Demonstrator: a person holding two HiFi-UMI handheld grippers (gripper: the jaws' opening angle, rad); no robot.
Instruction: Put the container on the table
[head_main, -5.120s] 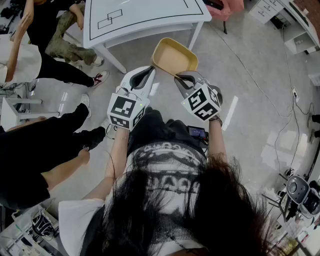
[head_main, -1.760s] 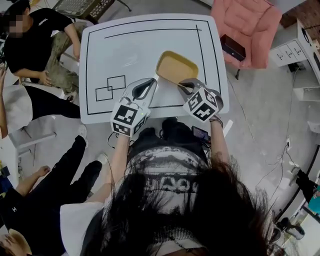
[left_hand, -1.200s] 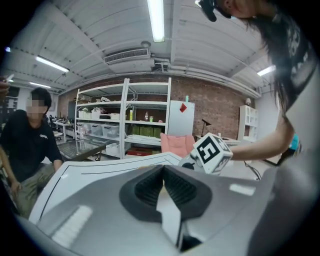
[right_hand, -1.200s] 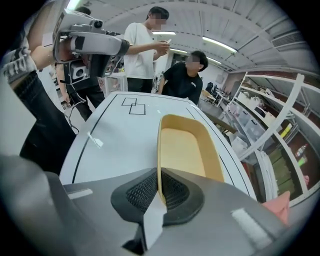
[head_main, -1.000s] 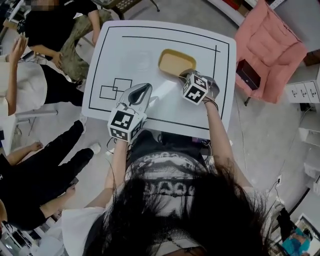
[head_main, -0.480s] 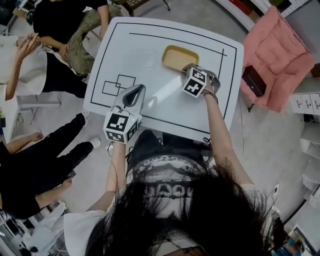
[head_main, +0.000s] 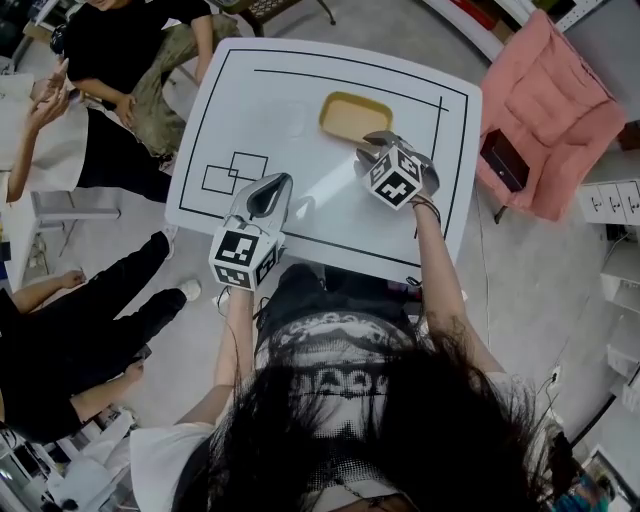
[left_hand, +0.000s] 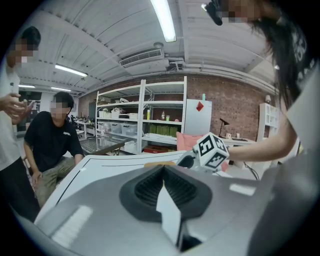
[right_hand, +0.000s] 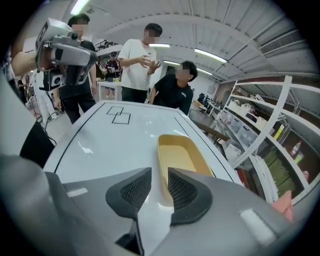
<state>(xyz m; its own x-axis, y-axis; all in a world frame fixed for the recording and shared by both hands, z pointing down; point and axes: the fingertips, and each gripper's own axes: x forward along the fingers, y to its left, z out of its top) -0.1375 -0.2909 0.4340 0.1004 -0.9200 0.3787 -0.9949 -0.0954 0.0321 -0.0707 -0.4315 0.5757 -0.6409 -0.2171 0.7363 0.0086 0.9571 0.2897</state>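
Note:
The yellow oblong container (head_main: 355, 116) rests flat on the white table (head_main: 260, 100), toward its far right part. My right gripper (head_main: 368, 145) hovers just at the container's near end, and its jaws are opening. In the right gripper view the pads stand apart, and the container (right_hand: 177, 155) lies beyond them on the table (right_hand: 110, 140); its near rim shows through the gap of the gripper (right_hand: 159, 175), and nothing is pressed. My left gripper (head_main: 277, 182) is held over the table's near edge, left of the right one. Its jaws (left_hand: 163, 167) are shut with nothing in them.
Two overlapping black rectangles (head_main: 232, 172) are drawn on the table's left side, and a black border line runs around the top. People sit and stand to the left (head_main: 120, 60). A pink armchair (head_main: 555, 100) stands to the right. Shelving (left_hand: 145, 120) lines the far wall.
The container went from being carried to lying on the table. My right jaws have come apart off its rim, and that gripper has drawn back a little. The left gripper has barely moved.

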